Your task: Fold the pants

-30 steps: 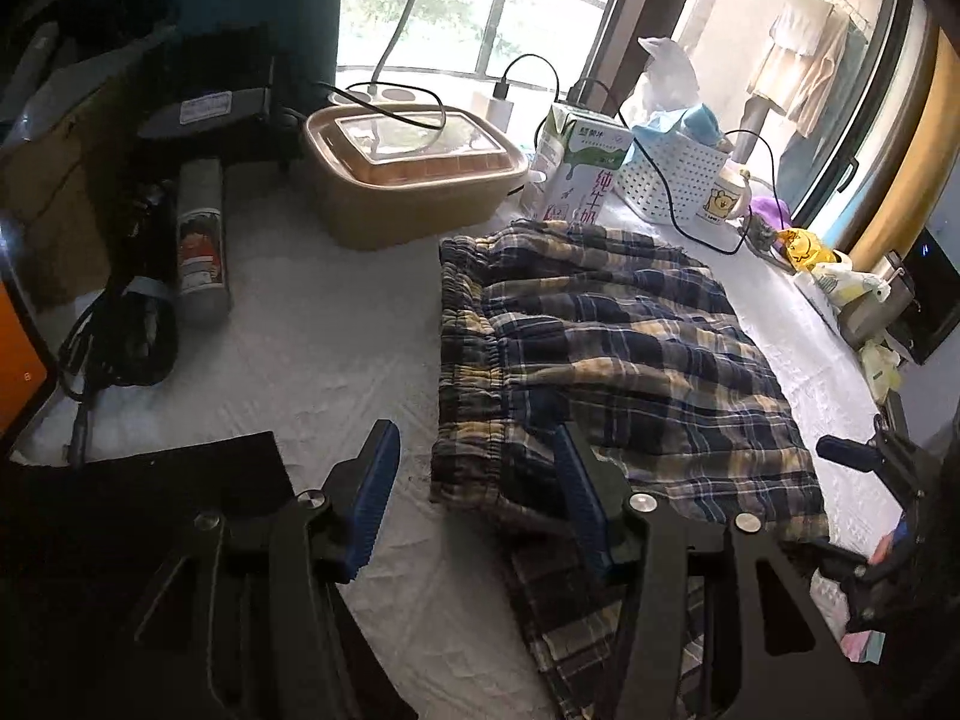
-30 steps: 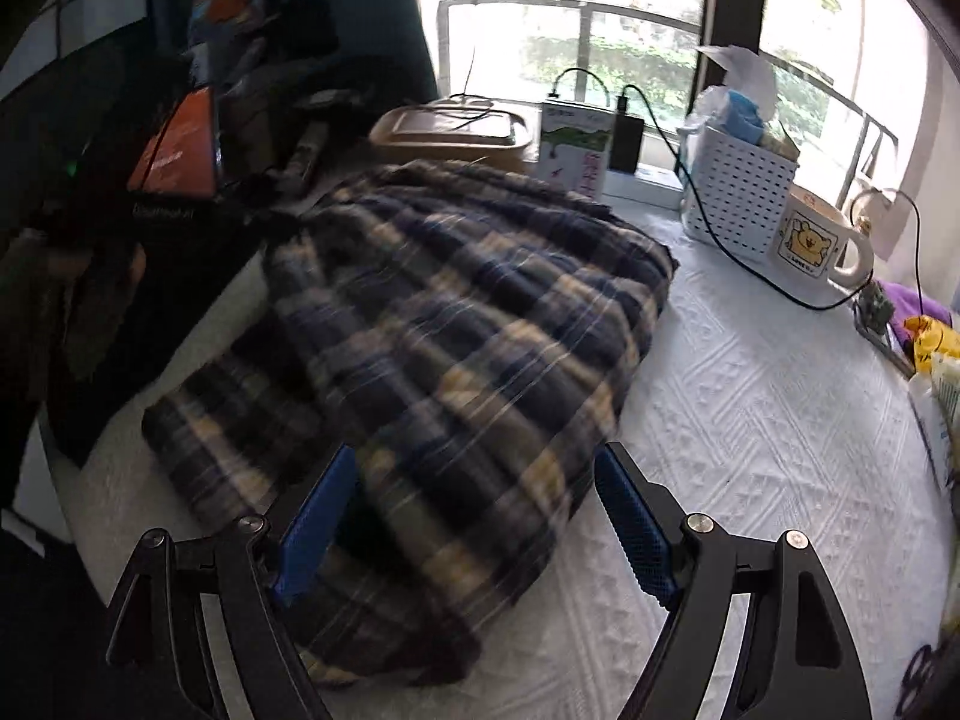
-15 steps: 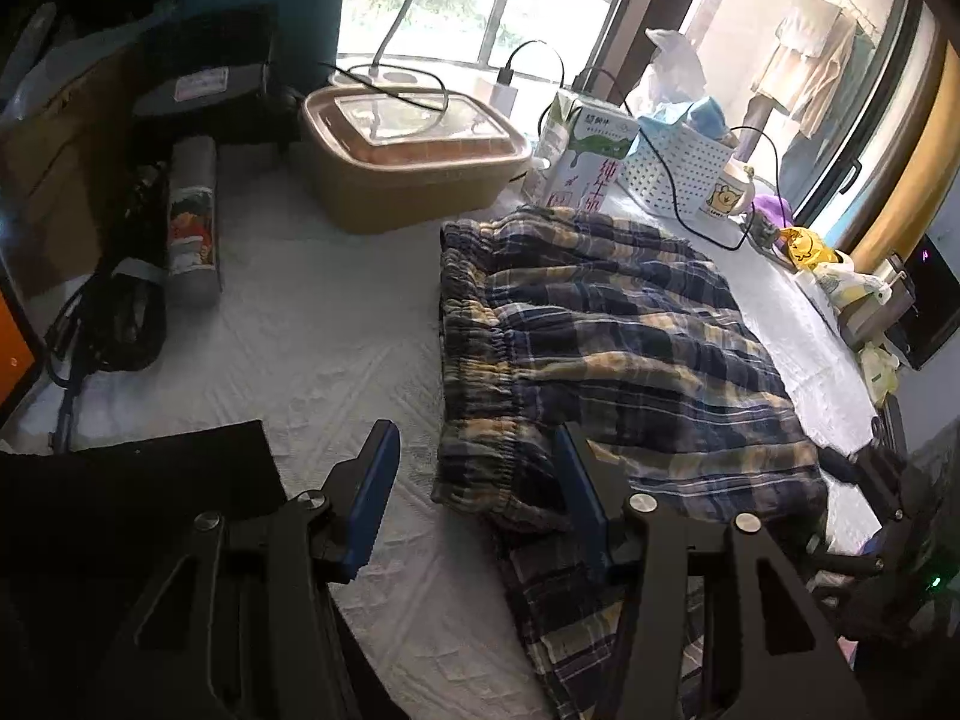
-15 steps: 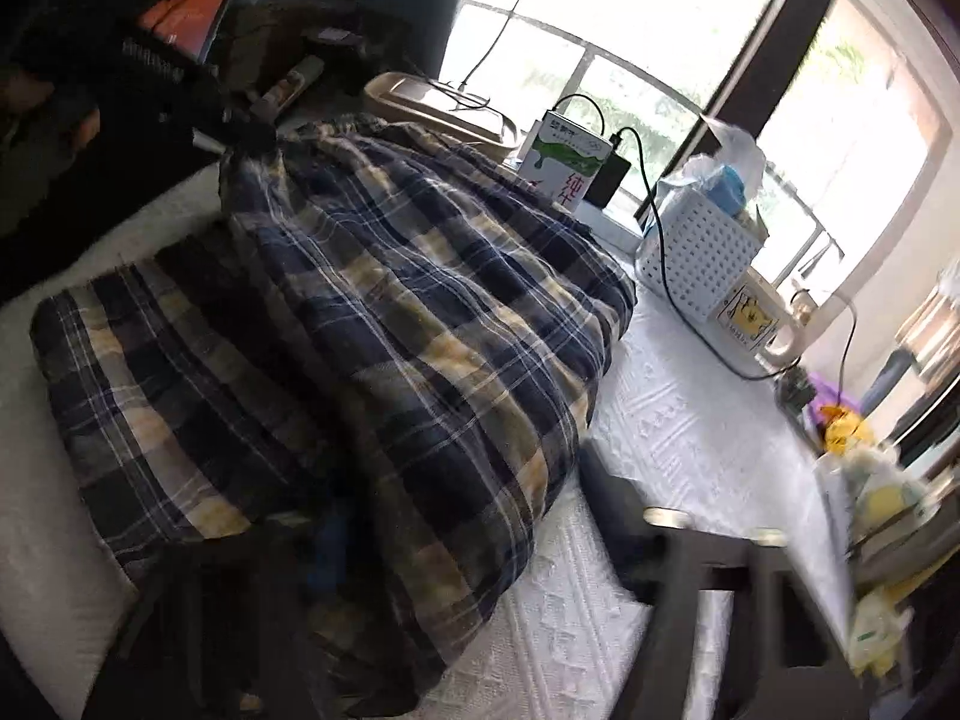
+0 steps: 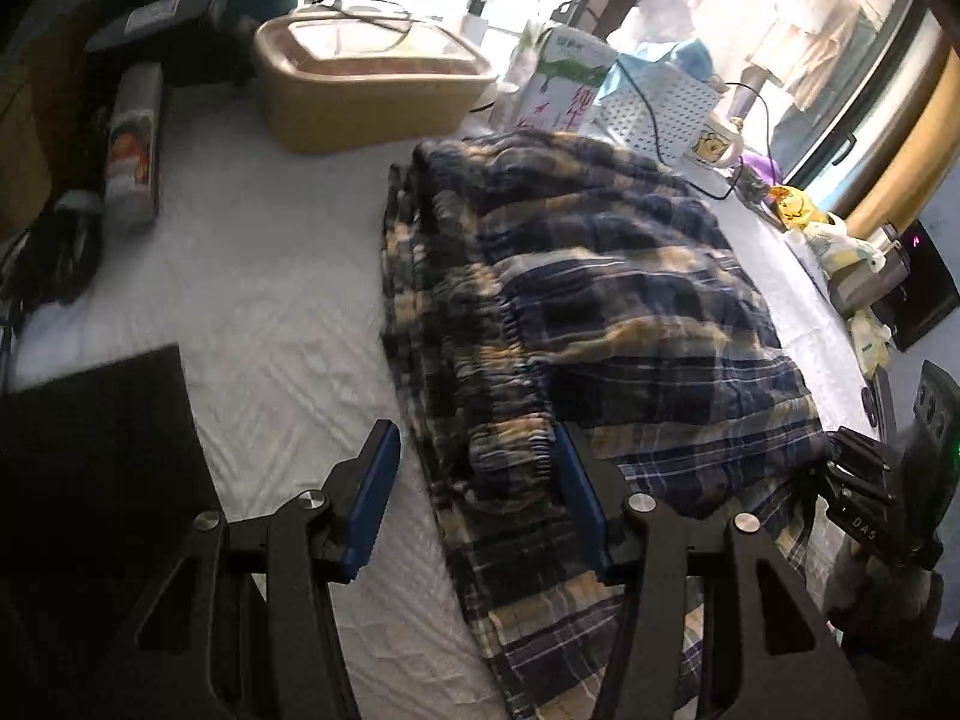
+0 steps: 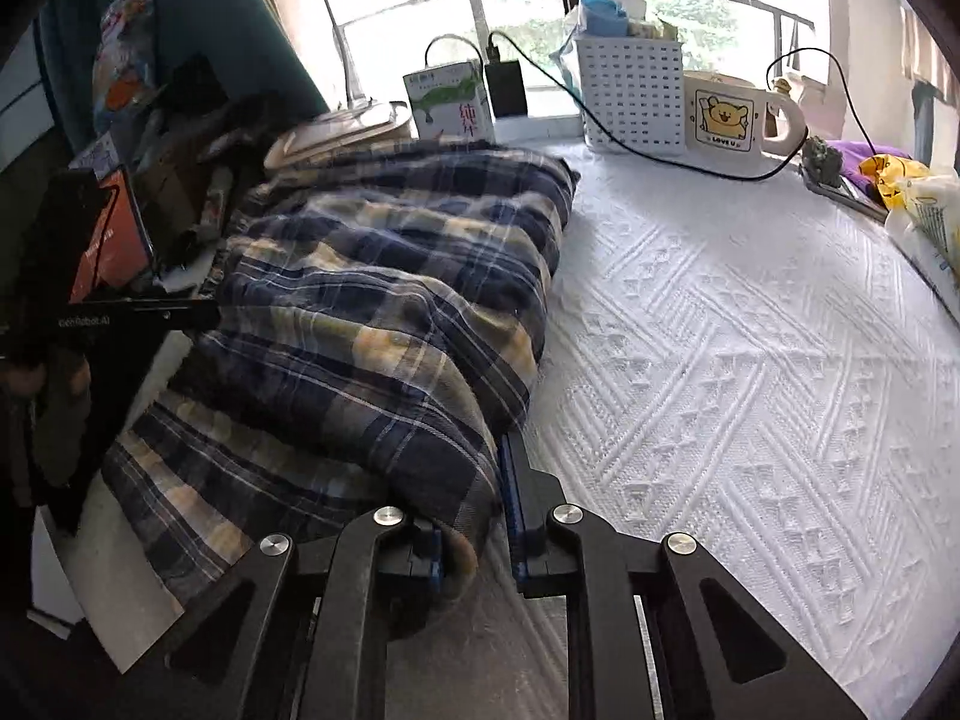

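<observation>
While the right gripper (image 6: 474, 531) sits at the bottom centre of its own view, its jaws have just been closing and now stand narrow, pinching a thick fold of the plaid pants (image 6: 384, 324) at the near hem; the cloth bulges up between and over the blue pads. From there the pants run up and left across the frame as a heaped, partly folded bundle on the white textured cover (image 6: 750, 360), whose bare part fills the right half. At the left edge of that view the other tool's dark finger reaches into the cloth, though its tip is hidden.

In the left wrist view the left gripper (image 5: 480, 492) sits at the bottom centre with its fingers (image 5: 375, 492) moderately wide. The gathered waistband edge of the pants (image 5: 600, 300) lies between them; the right pad seems to touch the fabric, but the blur makes it hard to say, and the left pad stands clear over the cover.

Farther off, toward the top of the frames, stand a tan lidded box (image 5: 372, 90), a milk carton (image 6: 450, 99), a white perforated basket (image 6: 630, 93) and a bear mug (image 6: 729, 117), with a black cable (image 6: 660, 153) trailing past them below the window. A spray can (image 5: 133, 144) lies at the upper left of the left view.
</observation>
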Demonstrator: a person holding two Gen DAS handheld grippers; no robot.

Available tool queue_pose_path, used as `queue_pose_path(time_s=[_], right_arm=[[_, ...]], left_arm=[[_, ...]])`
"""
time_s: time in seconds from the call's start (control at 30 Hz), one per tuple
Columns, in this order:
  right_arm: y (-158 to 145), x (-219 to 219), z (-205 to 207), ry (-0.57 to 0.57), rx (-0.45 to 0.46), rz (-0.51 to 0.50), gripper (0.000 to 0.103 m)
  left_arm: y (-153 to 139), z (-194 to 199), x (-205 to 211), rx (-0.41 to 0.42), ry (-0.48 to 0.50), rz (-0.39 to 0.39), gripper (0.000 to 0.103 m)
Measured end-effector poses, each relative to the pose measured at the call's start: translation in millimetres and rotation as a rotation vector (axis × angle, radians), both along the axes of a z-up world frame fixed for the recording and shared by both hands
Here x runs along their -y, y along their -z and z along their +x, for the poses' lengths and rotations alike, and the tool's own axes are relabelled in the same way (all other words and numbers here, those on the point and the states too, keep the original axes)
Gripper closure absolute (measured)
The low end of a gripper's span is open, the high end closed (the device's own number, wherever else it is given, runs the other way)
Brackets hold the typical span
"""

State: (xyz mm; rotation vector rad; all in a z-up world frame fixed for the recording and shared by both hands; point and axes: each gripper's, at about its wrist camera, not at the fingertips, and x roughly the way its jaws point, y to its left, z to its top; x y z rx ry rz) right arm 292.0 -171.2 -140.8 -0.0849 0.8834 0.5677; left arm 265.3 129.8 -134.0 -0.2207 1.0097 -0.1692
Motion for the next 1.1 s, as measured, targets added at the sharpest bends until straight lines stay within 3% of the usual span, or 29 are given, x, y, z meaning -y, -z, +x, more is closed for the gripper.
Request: queue_pose_path(time_s=[0.07, 0.23, 0.3, 0.43, 0.63, 0.7, 0.8, 0.93, 1.1], right_arm=[[-0.9, -0.4, -0.2, -0.017, 0.002, -0.014, 0.084], [-2.5, 12.4, -5.0, -0.038, 0.008, -0.069, 0.043], [-6.9, 24.0, -9.2, -0.046, -0.002, -0.051, 0.037], [-26.2, 38.8, -14.0, -0.071, 0.009, -0.008, 0.037], [-63.3, 23.8, -3.6, -0.128, 0.086, 0.020, 0.036], [-72.8, 17.3, -2.2, -0.169, 0.092, 0.036, 0.036], [-75.0, 11.8, -4.5, -0.202, 0.091, -0.025, 0.036], [-70.7, 21.2, 1.1, -0.167, 0.065, -0.046, 0.036], [-71.0, 0.4, 18.2, -0.105, 0.114, -0.038, 0.036]], left_arm=[[1.2, -1.1, -3.7, -0.001, -0.008, -0.007, 0.050], [-9.8, -6.4, -5.8, 0.010, -0.011, 0.039, 0.049], [-18.5, -9.7, -5.8, 0.028, -0.002, 0.061, 0.049], [-39.3, -11.5, -7.2, 0.077, -0.007, 0.121, 0.049], [-70.6, 1.0, -5.2, 0.190, 0.035, 0.115, 0.049], [-71.9, 10.9, -0.2, 0.198, 0.049, 0.128, 0.049], [-69.2, 24.5, 10.5, 0.201, 0.087, 0.146, 0.049], [-56.5, 40.2, 22.5, 0.191, 0.132, 0.157, 0.049], [-48.6, 50.5, 28.3, 0.191, 0.159, 0.146, 0.049]])
